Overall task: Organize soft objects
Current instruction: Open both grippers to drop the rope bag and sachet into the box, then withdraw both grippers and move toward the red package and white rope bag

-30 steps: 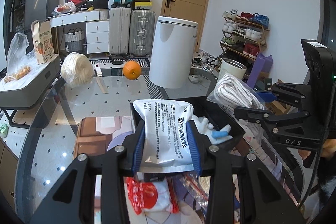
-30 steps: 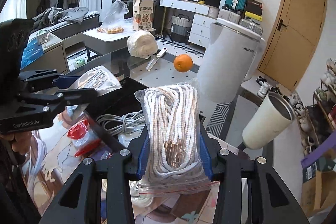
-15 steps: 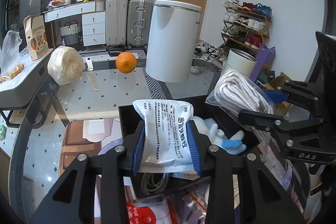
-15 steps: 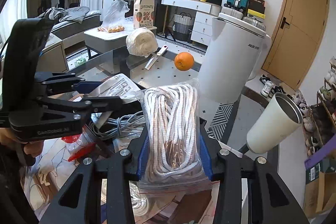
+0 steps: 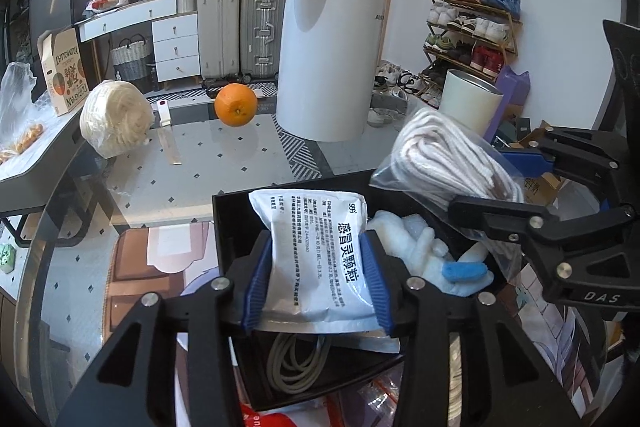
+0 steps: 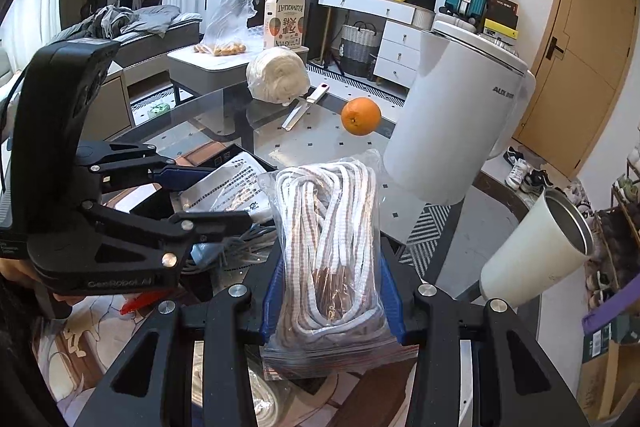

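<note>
My left gripper (image 5: 316, 263) is shut on a white medicine pouch (image 5: 316, 247) with black Chinese print, held over a black box (image 5: 232, 227) on the glass table. The box holds a grey cord coil (image 5: 296, 359) and white gloves with a blue tip (image 5: 424, 247). My right gripper (image 6: 330, 283) is shut on a clear zip bag of white rope (image 6: 330, 227), held just right of the box; the bag also shows in the left wrist view (image 5: 448, 163). The left gripper (image 6: 192, 195) and its pouch (image 6: 228, 183) show at left in the right wrist view.
On the glass table (image 5: 200, 179) stand an orange (image 5: 235, 105), a white yarn ball (image 5: 116, 117), a knife (image 5: 168, 135), a tall white bin (image 5: 330, 59) and a white cup (image 6: 536, 251). A red packet (image 5: 280, 419) lies in front of the box.
My left gripper has moved forward with the pouch, now over the black box. My right gripper with the rope bag has come closer beside the box.
</note>
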Available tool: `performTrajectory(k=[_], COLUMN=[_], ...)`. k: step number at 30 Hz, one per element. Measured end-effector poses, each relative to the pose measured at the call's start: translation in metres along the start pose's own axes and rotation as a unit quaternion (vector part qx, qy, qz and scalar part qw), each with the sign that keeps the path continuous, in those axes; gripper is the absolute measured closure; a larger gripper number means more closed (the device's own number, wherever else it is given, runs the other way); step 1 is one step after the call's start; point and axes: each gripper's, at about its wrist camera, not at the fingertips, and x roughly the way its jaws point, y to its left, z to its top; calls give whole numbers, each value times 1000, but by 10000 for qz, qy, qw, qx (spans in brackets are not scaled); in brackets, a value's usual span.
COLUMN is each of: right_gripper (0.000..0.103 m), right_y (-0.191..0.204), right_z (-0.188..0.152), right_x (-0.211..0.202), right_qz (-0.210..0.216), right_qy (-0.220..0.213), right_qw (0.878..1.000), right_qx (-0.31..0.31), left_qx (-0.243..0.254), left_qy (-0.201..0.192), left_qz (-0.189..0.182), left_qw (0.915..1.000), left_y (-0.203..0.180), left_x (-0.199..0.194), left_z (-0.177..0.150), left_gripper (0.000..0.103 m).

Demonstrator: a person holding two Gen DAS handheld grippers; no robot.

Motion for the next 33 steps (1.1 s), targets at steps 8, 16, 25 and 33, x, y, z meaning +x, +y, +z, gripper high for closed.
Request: performTrajectory(k=[8,16,25,33], right_gripper=[61,61,46,35], right_y=[5,24,48,39], right_z=[2,12,20,14], right_x=[9,16,40,28], right_qz=[118,379,408,-40], right_qy=[53,83,346,379], right_qw=[9999,9973,9931,9942], right_qx=[-86,-621,-1040,-1003], left_qx=[88,-93,-357,-377], left_qy=[-149,-263,-158,-128], left_qz=[103,409,574,533], left_qw=[9998,9988,9976,9978], left_y=[3,20,39,38], left_x=[-20,-43,-53,-53], left_z=[-2,-20,-49,-57], left_gripper=[23,0,0,0])
